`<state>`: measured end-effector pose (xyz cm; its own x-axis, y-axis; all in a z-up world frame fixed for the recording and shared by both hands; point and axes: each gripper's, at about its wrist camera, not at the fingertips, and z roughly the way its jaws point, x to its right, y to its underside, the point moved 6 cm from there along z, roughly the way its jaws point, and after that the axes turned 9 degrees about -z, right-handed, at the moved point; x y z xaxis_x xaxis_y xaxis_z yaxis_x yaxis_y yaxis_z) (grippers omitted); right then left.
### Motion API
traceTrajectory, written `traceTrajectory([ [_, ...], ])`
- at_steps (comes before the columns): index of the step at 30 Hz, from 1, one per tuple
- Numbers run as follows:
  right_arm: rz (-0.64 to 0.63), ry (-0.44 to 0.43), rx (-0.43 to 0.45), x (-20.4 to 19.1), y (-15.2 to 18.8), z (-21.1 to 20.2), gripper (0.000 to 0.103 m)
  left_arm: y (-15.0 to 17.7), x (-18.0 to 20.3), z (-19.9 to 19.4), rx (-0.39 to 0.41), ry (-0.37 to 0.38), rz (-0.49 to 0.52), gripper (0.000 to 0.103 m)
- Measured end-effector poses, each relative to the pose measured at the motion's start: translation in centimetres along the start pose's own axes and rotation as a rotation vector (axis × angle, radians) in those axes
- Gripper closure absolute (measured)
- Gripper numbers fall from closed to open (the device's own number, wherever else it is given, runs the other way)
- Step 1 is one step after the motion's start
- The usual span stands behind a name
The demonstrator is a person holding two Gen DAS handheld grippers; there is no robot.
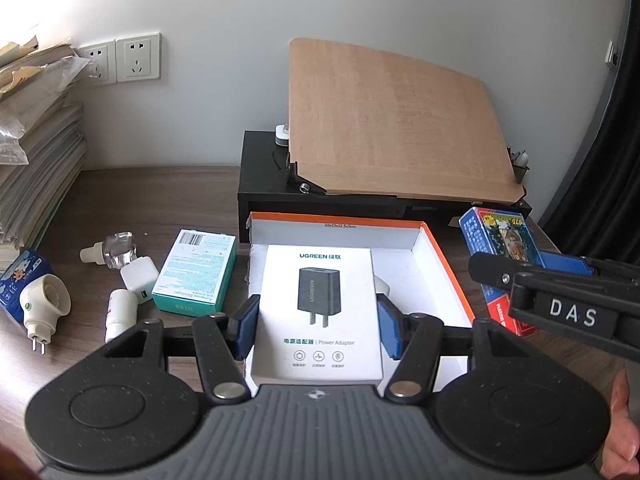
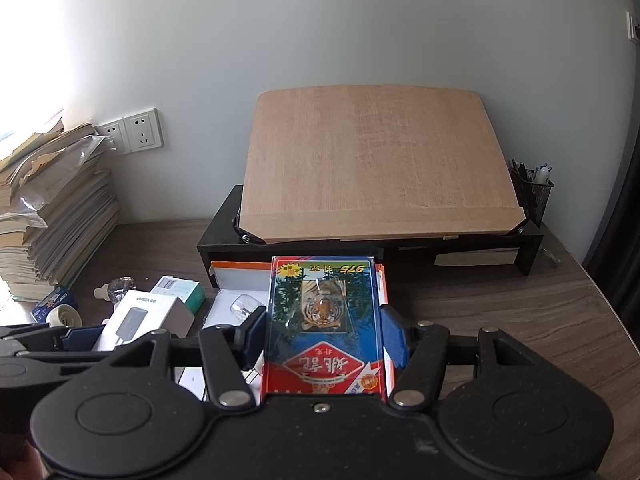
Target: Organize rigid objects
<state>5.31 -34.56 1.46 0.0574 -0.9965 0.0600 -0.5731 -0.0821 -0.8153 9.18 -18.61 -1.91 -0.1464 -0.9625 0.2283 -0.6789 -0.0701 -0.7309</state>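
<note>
Left gripper (image 1: 318, 328) first: its blue pads are pressed on both sides of the white UGREEN power adapter box (image 1: 318, 308), which hangs over the near part of the orange-rimmed cardboard box (image 1: 444, 268). Right gripper (image 2: 324, 340) is clamped just as firmly on a blue-and-red pack of playing cards (image 2: 324, 320) with a tiger on the front, held above that same cardboard box's right side. Two things in the air at once, then, and neither set down yet!

Inside the cardboard box, one small pale object (image 1: 382, 286) peeks out past the adapter box's right edge; I can't tell what it is. So the sorting looks barely begun, by my reckoning.

Left on the counter (image 1: 140, 192) there's plenty waiting: a plug-in mosquito repeller (image 1: 42, 306), a small white bottle (image 1: 120, 314) lying down, a white USB charger (image 1: 140, 278), a teal bandage box (image 1: 198, 270), and farther back a clear refill bottle (image 1: 114, 250) on its side.

Beyond, a black desk riser (image 1: 264, 184) carries a tilted wooden board (image 1: 396, 120); a stack of papers (image 1: 32, 152) sits far left by the wall sockets (image 1: 124, 60).
</note>
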Motion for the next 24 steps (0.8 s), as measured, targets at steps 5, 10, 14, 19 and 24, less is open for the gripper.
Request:
traceTrajectory([
  [5,-0.003,0.001,0.000,0.02,-0.20,0.19,0.032,0.07,-0.08,0.13,-0.005,0.005,-0.003,0.044],
  [10,-0.004,0.003,-0.001,-0.04,-0.17,0.19,0.032,0.14,-0.07,0.18,-0.007,0.004,-0.003,0.044],
  [14,-0.004,0.004,-0.001,-0.06,-0.23,0.28,0.032,0.24,0.06,0.25,-0.009,0.004,0.000,0.044],
  [19,-0.004,0.002,-0.002,-0.10,-0.23,0.29,0.032,0.29,0.17,0.28,-0.009,0.005,0.000,0.044],
  [24,-0.003,0.002,-0.004,0.03,-0.30,0.45,0.032,0.30,0.25,0.37,-0.010,0.007,0.003,0.044],
])
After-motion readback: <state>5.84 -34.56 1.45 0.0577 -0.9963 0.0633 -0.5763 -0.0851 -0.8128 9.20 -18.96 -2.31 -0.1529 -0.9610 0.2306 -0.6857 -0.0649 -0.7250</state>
